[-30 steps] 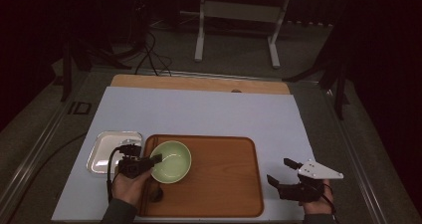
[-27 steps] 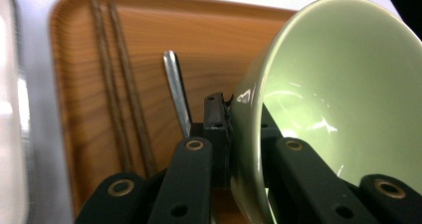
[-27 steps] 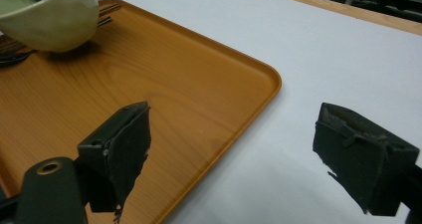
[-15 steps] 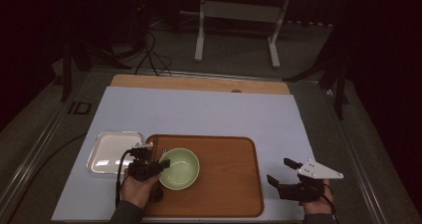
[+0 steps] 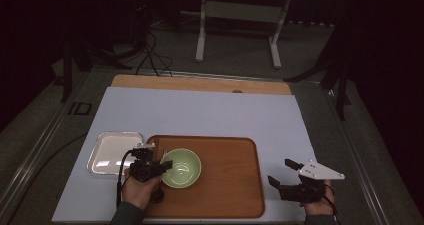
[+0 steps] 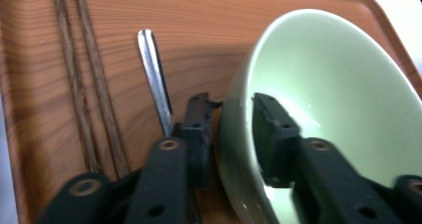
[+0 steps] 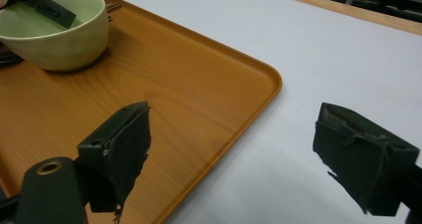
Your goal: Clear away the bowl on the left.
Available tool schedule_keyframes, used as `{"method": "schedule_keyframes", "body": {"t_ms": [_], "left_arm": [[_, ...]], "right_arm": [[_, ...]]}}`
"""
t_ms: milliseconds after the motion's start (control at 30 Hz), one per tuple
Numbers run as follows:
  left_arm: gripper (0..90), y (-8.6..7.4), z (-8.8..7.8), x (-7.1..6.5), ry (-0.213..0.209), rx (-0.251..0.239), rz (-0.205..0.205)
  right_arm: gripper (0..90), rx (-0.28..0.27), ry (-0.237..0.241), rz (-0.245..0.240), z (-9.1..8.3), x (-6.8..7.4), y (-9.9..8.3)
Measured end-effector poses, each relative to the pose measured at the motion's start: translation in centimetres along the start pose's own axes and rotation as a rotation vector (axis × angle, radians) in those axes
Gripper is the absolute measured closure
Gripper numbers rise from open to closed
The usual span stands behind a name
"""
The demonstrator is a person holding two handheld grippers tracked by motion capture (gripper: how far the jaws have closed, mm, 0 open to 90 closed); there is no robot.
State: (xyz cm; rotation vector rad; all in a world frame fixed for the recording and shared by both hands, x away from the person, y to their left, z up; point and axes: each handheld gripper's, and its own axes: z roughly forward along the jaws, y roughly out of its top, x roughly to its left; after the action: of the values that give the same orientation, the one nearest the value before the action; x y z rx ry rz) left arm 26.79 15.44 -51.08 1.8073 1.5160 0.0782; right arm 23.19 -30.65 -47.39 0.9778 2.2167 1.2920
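Observation:
A pale green bowl (image 5: 181, 167) stands on the left part of a wooden tray (image 5: 225, 185). My left gripper (image 5: 164, 166) straddles the bowl's left rim. In the left gripper view one jaw of the left gripper (image 6: 231, 109) is outside the bowl (image 6: 338, 84) and the other inside, with a small gap at the wall. Its jaws have just been opening, with the rim still between them. My right gripper (image 5: 281, 171) rests open over the mat right of the tray, nothing between its jaws. In the right gripper view that gripper (image 7: 234, 129) faces the tray's corner (image 7: 268, 79).
Dark chopsticks (image 6: 84, 84) and a metal utensil handle (image 6: 154, 84) lie on the tray (image 6: 199, 30) left of the bowl. A small metal tray (image 5: 112, 152) sits on the pale mat (image 5: 200, 115) left of the wooden tray. Beyond the table's far edge stand frame legs and cables.
The bowl and my left gripper have shifted slightly to the right and toward the near edge of the tray. The right gripper has stayed where it was.

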Motion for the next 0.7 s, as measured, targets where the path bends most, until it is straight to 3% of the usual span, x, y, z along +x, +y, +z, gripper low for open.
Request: {"method": "schedule_keyframes", "body": {"t_ms": [333, 467, 700], "left_arm": [[49.2, 0.0, -0.1, 0.0, -0.009, -0.006, 0.034], [46.7, 0.0, -0.5, 0.3, -0.013, -0.021, 0.038], [42.8, 0.3, -1.2, 0.1, -0.004, -0.042, 0.094]], "right_arm": [[14.6, -0.001, -0.001, -0.002, 0.0, 0.0, 0.0], [14.6, -0.001, -0.001, -0.001, -0.1, 0.0, 0.0], [14.5, 0.0, 0.0, -0.003, 0.0, 0.0, 0.0]]}}
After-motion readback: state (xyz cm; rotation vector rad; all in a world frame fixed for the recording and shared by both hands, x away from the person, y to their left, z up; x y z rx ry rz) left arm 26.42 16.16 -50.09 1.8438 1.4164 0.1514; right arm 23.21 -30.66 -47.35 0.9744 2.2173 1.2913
